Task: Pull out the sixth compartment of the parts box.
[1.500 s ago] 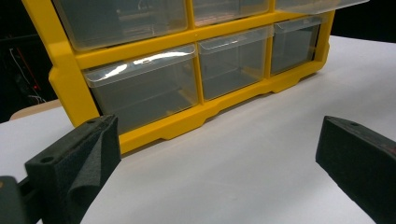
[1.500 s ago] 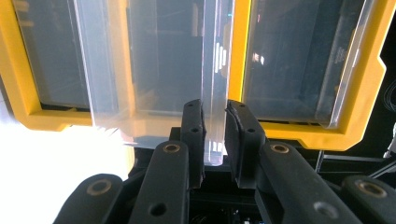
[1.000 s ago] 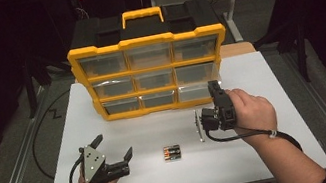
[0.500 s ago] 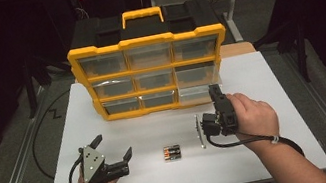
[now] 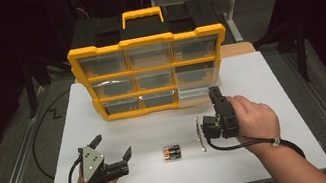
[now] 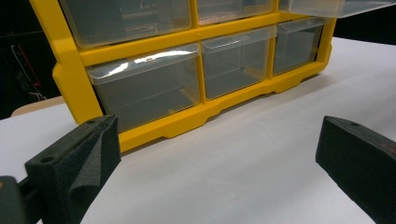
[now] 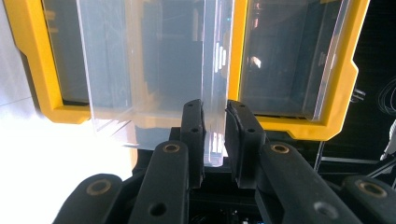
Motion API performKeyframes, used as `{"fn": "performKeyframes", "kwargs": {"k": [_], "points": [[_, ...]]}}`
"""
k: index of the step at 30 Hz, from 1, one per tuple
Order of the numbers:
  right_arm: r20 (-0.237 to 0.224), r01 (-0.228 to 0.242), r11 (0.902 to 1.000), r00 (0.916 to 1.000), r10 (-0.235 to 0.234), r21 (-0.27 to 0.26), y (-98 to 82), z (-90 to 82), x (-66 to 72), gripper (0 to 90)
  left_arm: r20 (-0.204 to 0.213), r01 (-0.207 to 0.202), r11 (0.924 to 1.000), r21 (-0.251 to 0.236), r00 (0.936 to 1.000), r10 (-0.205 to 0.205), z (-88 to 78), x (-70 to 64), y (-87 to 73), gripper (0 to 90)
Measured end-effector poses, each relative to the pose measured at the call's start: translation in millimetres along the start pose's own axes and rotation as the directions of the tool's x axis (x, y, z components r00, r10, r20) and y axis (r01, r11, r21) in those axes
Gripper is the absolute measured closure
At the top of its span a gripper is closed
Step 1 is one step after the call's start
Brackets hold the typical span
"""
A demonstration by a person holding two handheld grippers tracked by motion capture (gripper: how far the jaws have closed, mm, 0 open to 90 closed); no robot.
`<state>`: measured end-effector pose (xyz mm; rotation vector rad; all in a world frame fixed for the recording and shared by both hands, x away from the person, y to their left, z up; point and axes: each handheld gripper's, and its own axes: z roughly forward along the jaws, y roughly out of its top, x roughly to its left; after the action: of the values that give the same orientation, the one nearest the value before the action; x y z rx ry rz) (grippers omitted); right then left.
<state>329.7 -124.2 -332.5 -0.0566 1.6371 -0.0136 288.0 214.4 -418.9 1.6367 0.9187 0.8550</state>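
- Yellow plastic organiser cabinet (image 5: 149,68) with clear drawers and a black top stands at the far side of your white table (image 5: 283,151).
- Your right gripper (image 7: 215,121) is clamped on the front lip of the clear plastic drawer (image 5: 196,89), which sticks out from the bottom right slot toward you.
- Your left gripper (image 5: 110,149) rests at the near left with its jaws spread wide around nothing.
- Small batteries (image 5: 172,152), apparently a few, lie between your hands.
- Thin metal strip (image 5: 199,135) lies just left of your right gripper.

Batteries (image 5: 172,152), apparently, lie beside a thin metal strip (image 5: 199,135).
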Motion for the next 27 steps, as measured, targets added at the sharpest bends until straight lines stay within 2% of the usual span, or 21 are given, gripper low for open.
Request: {"fn": "performKeyframes", "kwargs": {"k": [13, 16, 17, 27], "points": [[-0.011, -0.008, 0.9999, 0.9999, 0.008, -0.007, -1.2, -0.4, 0.2, 78.1, 0.002, -0.003, 1.0, 0.004, 1.0, 0.003, 0.0, -0.3, -0.1, 0.9], [-0.026, -0.024, 0.9996, 0.9994, 0.023, -0.016, 0.2, -2.5, 1.7, 71.0, 0.0, -0.001, 1.0, 0.002, 1.0, 0.001, -0.2, -0.4, 0.0, 0.9], [-0.026, -0.014, 0.9997, 0.9996, 0.013, -0.021, 0.7, -3.2, 1.4, 69.7, 0.0, -0.001, 1.0, 0.003, 1.0, 0.001, -0.2, -0.4, -0.1, 0.9], [-0.034, -0.018, 0.9994, 0.9993, 0.017, -0.03, -1.5, -11.7, 9.5, 64.3, -0.006, 0.006, 1.0, 0.006, 1.0, -0.006, -0.1, 0.4, -0.9, 1.0]]}}
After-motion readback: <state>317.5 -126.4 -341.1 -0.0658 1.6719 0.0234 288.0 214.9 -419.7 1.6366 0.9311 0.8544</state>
